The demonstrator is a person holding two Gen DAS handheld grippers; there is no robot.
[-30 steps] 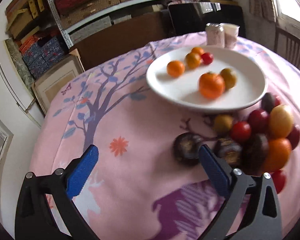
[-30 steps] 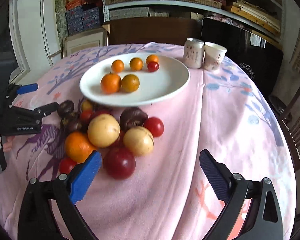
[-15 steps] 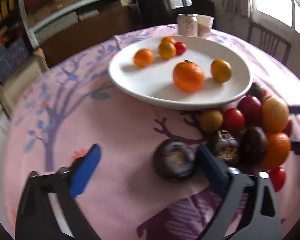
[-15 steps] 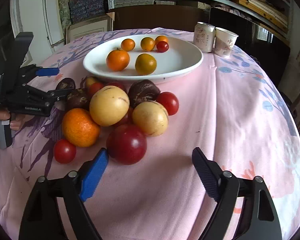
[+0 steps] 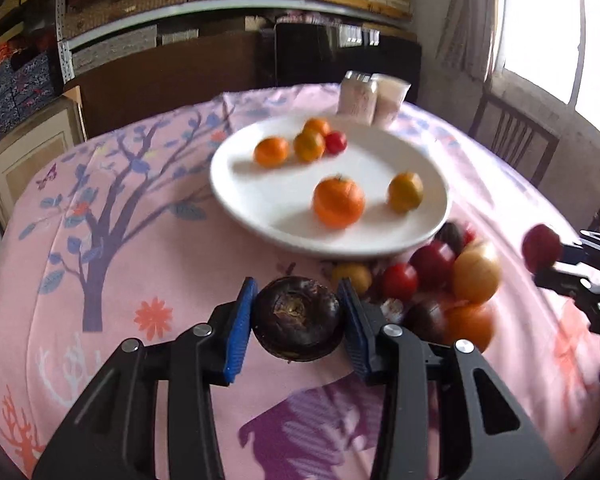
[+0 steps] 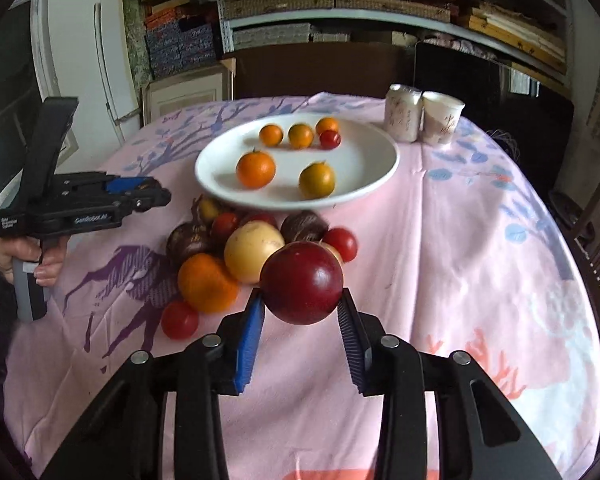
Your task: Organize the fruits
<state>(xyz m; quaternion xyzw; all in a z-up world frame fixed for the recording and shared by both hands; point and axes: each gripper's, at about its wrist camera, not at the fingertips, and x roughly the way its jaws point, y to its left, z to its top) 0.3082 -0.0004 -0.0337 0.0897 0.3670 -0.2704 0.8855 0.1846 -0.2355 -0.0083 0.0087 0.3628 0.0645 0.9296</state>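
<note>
My left gripper is shut on a dark purple fruit and holds it above the pink cloth, left of the fruit pile. My right gripper is shut on a dark red round fruit, lifted just in front of the pile; that red fruit also shows in the left wrist view. The white plate behind the pile holds several oranges and one small red fruit. The left gripper also shows in the right wrist view.
A drinks can and a paper cup stand behind the plate at the table's far right. A wooden chair stands beyond the table edge. Shelves with boxes line the back wall.
Both grippers were open beside the pile. Each has closed on a fruit and lifted it: the left on the dark purple fruit, the right on the dark red one.
</note>
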